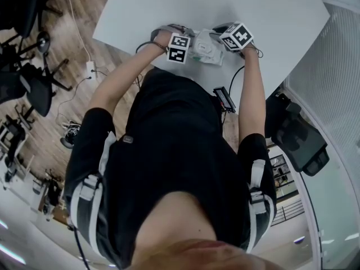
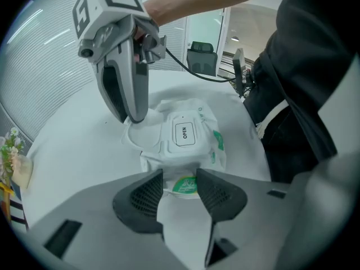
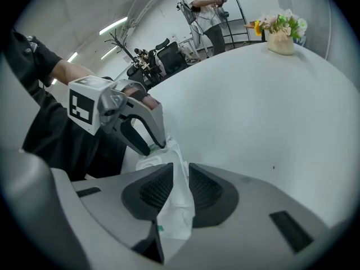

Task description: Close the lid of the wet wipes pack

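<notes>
**Evidently, the lid was not yet shut**

From the head view, you had the wet wipes pack (image 1: 207, 50) lying on the white desk (image 1: 270, 16), close to the edge nearest your body. Your left gripper (image 1: 193, 53) and right gripper (image 1: 220, 45) met it from either side. So near the edge, a sideways tug from either hand could have dragged the pack off.

Through the left gripper view, your left fingers (image 2: 147, 194) were clamped on the near end of the pack, where a green mark (image 2: 185, 185) showed between them. Beyond them sat the raised white frame with its OPEN label (image 2: 184, 134). To its left lay a rounded flap, which I took to be the lid (image 2: 138, 138), flat on the desk under the tip of your right gripper. The film looked soft and crumpled, so that thin end could have slipped out of your hold once you pushed on the lid.

Through the right gripper view, your right fingers (image 3: 151, 189) were pinched on a white fold of the pack. Whether that fold was lid or only film, I could not tell. If it was film, swinging your hand over would have stretched or torn the wrapper and left the lid where it lay. If it was the lid, a pinch so far in could have stopped it seating flat on its frame.
</notes>
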Demonstrator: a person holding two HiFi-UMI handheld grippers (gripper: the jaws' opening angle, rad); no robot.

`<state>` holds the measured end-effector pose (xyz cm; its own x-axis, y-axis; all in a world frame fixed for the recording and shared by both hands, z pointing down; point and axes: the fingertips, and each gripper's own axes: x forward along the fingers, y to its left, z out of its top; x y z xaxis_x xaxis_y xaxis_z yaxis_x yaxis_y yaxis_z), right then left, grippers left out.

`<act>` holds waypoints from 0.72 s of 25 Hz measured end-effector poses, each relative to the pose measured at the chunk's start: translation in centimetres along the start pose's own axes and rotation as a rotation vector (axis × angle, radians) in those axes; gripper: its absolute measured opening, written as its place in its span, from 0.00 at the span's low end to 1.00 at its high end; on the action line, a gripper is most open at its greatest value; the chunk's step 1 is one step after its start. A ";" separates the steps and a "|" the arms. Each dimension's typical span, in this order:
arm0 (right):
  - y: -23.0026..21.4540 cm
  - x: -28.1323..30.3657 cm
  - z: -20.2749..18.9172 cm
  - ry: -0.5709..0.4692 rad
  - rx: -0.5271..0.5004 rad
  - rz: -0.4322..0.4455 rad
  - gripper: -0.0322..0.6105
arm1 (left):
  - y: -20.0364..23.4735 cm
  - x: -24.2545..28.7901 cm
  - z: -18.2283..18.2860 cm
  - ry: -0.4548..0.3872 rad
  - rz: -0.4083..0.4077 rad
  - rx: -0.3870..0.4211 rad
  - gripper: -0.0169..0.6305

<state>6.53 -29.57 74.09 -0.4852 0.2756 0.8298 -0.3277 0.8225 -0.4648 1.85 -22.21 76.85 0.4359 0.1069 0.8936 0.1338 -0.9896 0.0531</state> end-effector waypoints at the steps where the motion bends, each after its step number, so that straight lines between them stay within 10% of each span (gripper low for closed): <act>1: 0.5 -0.6 0.0 -0.010 -0.009 -0.001 0.20 | 0.0 0.0 0.0 -0.002 0.002 -0.002 0.33; 18: 10.3 2.4 -4.6 -0.011 -0.120 -0.051 0.27 | -0.4 0.2 0.4 0.020 0.055 -0.040 0.33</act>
<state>5.72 -18.12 72.67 -0.4794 0.2274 0.8476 -0.2530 0.8890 -0.3816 2.22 -21.74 76.88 0.4236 0.0508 0.9044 0.0746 -0.9970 0.0211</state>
